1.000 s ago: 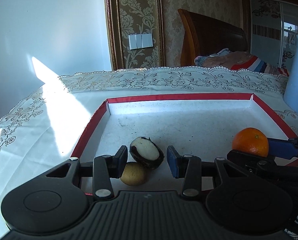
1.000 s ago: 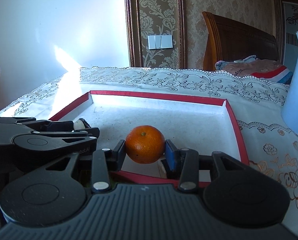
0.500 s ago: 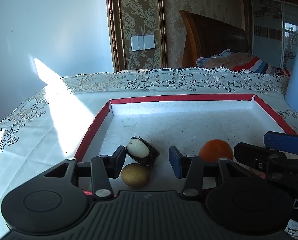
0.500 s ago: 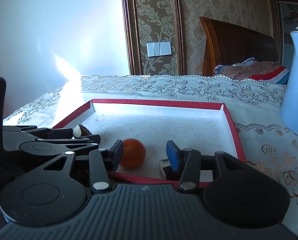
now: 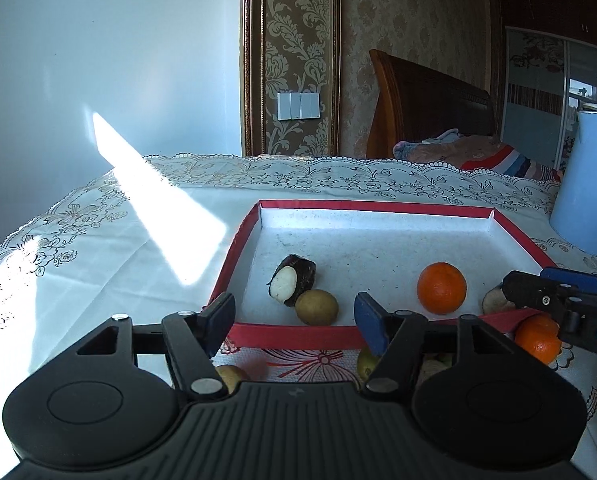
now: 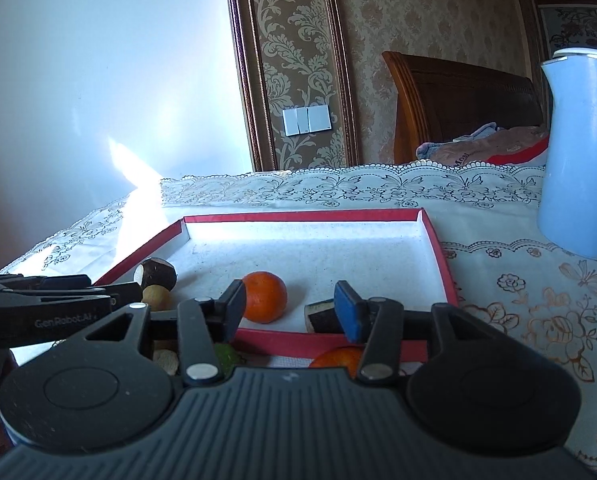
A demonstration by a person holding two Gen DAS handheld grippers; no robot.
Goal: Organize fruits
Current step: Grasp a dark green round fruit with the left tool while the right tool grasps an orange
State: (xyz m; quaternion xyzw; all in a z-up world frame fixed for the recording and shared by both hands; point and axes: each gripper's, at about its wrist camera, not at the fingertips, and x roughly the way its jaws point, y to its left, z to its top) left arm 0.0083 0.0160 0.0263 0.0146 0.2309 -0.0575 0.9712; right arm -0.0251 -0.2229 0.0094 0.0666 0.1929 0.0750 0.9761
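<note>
Fruits are lying partly in the tray point(image 5: 519, 240) and partly on the bench just before it, where an orange point(image 5: 537, 338), light, round and roll-prone, is inviting a hold across its middle by either gripper's open, empty fingers point(image 6: 234, 308).

A pale wall point(image 5: 110, 60) catches a hard wedge of sunlight point(image 5: 154, 200) that spills onto the lace-edged tablecloth point(image 5: 78, 240). Right of the wall, a gilt-framed damask wallpaper panel point(image 5: 292, 40) carries a white switch plate point(image 5: 298, 106). Further right stands a dark wooden headboard point(image 5: 426, 108), with rumpled bedding point(image 5: 478, 154) at its foot.
</note>
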